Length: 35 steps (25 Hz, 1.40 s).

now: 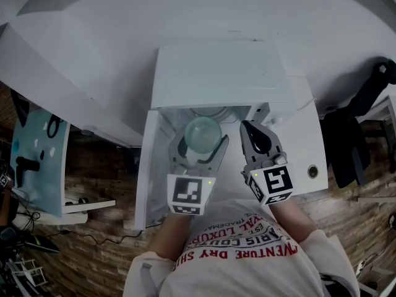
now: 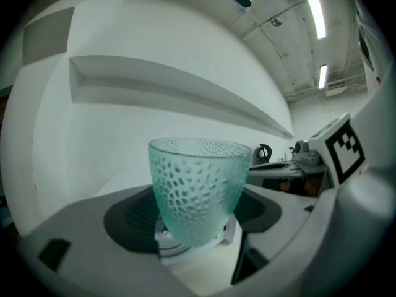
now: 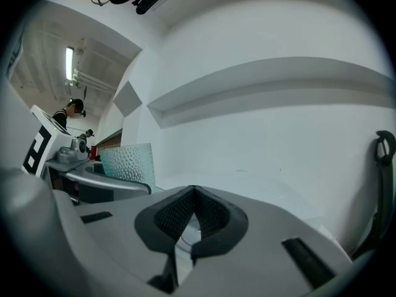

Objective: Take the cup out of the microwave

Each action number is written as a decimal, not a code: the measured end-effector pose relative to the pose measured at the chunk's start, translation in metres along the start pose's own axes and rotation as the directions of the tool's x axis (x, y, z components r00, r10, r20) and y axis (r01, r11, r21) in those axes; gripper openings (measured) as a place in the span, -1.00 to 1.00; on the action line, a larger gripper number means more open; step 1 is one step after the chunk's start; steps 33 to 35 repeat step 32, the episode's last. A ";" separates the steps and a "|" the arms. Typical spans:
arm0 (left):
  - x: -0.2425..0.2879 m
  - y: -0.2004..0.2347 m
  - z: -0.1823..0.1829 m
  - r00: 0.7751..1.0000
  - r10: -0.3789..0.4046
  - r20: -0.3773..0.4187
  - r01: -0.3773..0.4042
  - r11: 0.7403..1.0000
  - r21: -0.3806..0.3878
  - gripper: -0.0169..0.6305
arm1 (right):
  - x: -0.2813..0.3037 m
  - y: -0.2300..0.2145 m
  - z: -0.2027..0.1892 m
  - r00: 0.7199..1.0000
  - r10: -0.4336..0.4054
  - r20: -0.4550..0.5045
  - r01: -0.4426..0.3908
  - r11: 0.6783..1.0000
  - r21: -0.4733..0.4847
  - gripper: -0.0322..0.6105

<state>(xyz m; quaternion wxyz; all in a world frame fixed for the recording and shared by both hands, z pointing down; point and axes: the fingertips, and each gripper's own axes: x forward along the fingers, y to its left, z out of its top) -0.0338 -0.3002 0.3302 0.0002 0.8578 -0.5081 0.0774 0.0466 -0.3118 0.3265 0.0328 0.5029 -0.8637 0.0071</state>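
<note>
Holding the cup (image 1: 203,135) is the left gripper (image 1: 202,143). Its jaws stand wide, one on each side of the lower body, with the pads pressed to the dimpled teal glass. The width of the cup accounts for the wide spread.

- Cup: upright with the rim level, and it looks empty. The low grip leaves the rim free and probably keeps the cup from tipping.
- Place: in the head view the cup sits at 12 o'clock from the left gripper's marker cube (image 1: 187,192). It is just in front of the open mouth of the microwave (image 1: 216,73), not inside the cavity. The left gripper view shows only a white wall and a ledge behind the glass, with no oven interior around it. Judged from this, the cup is out or all but out.
- Door (image 1: 147,166): swung out at about 8 o'clock from the cup. That leaves the mouth free, and the left gripper works beside it.
- Right gripper (image 3: 193,193): jaws brought together with nothing between them. It lies at 3 o'clock from the cup, near but apart. It appears idle, parked to the side so it doesn't crowd the glass. From there it could go to the door later, though that is a guess.
- Risk: smooth glass in a wide grip may slip if it is tilted.

Remaining, by my reading: carry the cup clear and set it down.
</note>
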 end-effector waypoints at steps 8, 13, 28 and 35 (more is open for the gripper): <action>0.001 0.002 -0.005 1.000 0.000 -0.012 -0.001 1.000 -0.023 0.17 | 0.000 0.004 -0.003 1.000 0.021 -0.009 -0.021 1.000 -0.005 -0.87; 0.003 0.003 -0.011 1.000 0.001 -0.024 -0.002 0.999 -0.035 0.16 | 0.001 0.004 -0.008 1.000 0.020 -0.022 -0.020 1.000 -0.004 -0.87; 0.006 0.007 -0.022 0.999 -0.001 -0.050 -0.001 0.998 -0.056 0.16 | 0.006 0.003 -0.015 0.998 0.001 -0.056 -0.003 1.000 -0.028 -0.87; 0.006 0.011 -0.025 0.999 0.005 -0.054 -0.008 0.998 -0.057 0.17 | 0.010 0.005 -0.018 0.998 0.006 -0.059 -0.007 1.000 -0.028 -0.87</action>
